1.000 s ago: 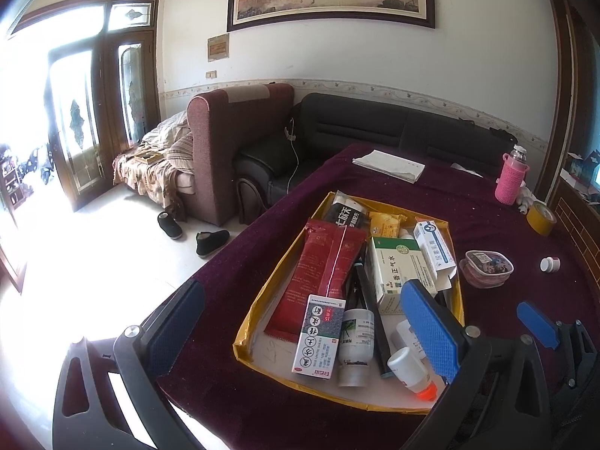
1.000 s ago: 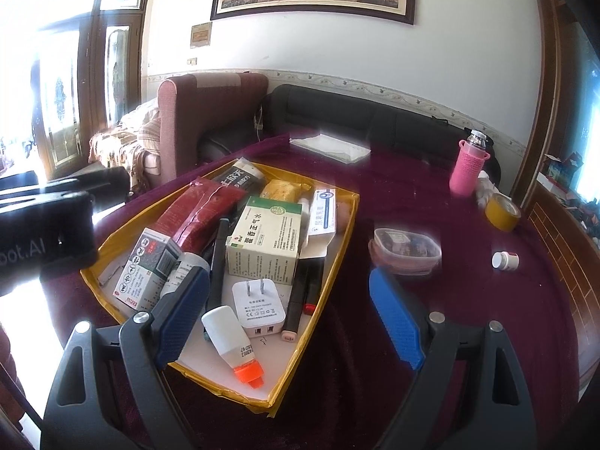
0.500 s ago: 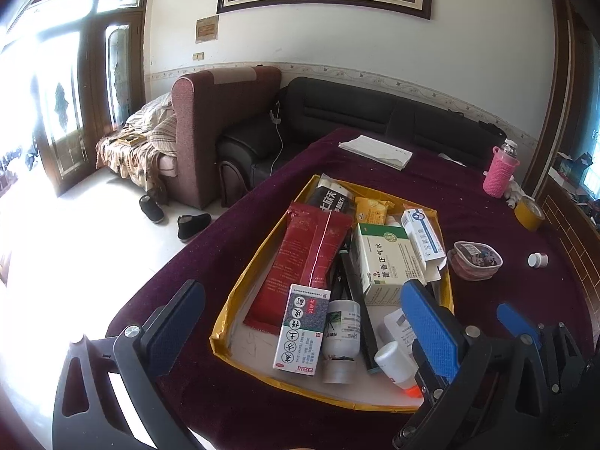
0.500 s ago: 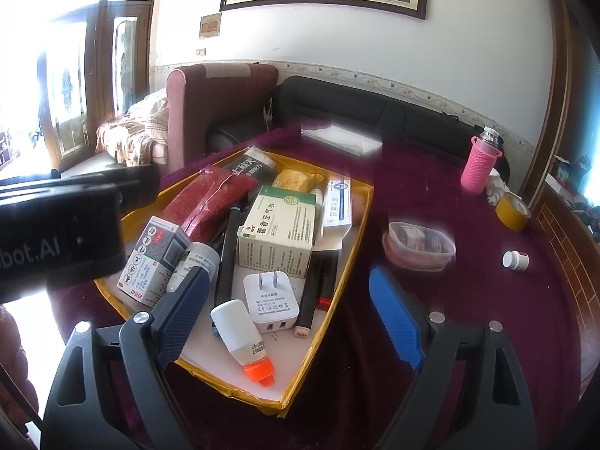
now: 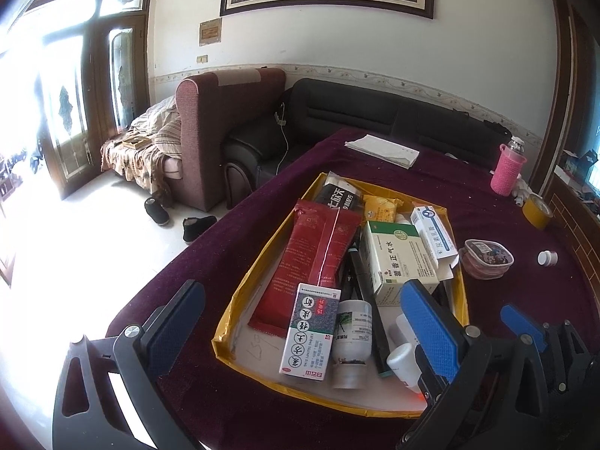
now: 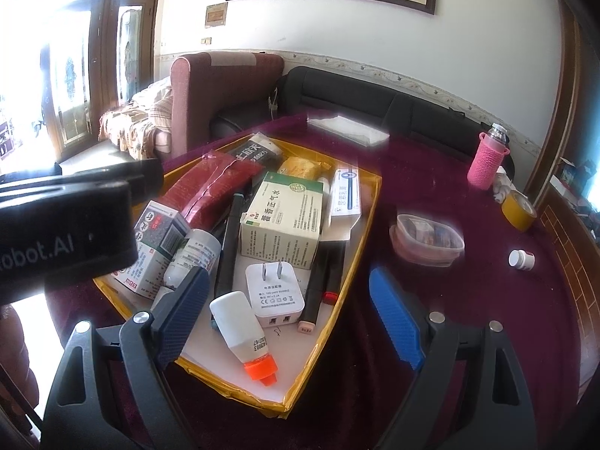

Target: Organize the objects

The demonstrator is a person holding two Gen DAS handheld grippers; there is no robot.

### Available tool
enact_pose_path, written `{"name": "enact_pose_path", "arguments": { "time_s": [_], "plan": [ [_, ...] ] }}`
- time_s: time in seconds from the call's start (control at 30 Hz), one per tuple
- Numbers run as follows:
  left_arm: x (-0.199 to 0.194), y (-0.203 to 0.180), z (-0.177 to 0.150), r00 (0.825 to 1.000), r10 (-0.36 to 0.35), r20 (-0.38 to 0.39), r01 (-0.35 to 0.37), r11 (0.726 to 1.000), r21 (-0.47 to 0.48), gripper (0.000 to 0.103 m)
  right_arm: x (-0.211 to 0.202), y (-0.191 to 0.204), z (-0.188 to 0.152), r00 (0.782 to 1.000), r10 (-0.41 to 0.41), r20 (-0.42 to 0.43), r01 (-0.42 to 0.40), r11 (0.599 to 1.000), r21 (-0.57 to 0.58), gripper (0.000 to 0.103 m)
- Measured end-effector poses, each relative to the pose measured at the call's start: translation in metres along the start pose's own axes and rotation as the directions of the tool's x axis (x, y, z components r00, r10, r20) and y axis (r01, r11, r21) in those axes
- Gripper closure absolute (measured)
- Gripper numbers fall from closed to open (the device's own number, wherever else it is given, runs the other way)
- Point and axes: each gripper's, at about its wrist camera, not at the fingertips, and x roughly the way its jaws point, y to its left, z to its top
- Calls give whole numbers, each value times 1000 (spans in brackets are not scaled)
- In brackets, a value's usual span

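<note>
Both grippers are spread wide with nothing between the pads: the right gripper (image 6: 288, 317) hovers over the near end of the tray, and the left gripper (image 5: 307, 330) hangs just beside it over the near left corner. The stuff to sort sits in a shallow yellow cardboard tray (image 6: 369, 202) on the dark red velvety tablecloth (image 6: 468, 300). Closest to the right pads is a small white squeeze bottle (image 6: 240, 324) with an orange cap, lying on its side – probably light, smooth plastic, a bit slippery, so I'd pinch the flat body across the middle, not the tapered cap. Touching it is a white plug adapter (image 6: 273, 292) – hard, boxy, easy to grab by its sides. The green-and-white medicine box (image 6: 283, 221) is thin cardboard, so it'd dent if squeezed hard. The long red foil pouch (image 5: 318, 258) looks floppy and crinkly. Black markers (image 6: 230, 247) lie wedged between the boxes.
</note>
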Motion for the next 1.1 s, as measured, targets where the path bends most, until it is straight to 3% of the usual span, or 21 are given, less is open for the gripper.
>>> {"name": "enact_pose_path", "arguments": {
  "time_s": [0.57,1.1],
  "plan": [
    [17,13,-3,999,0,-50,0,1000,-9,1,9,13,6,1000,-5,-22,5,999,-31,15],
    [18,22,-4,999,13,-49,-13,1000,-14,1,11,22,12,999,-4,-40,1,998,-62,15]
  ]
}}
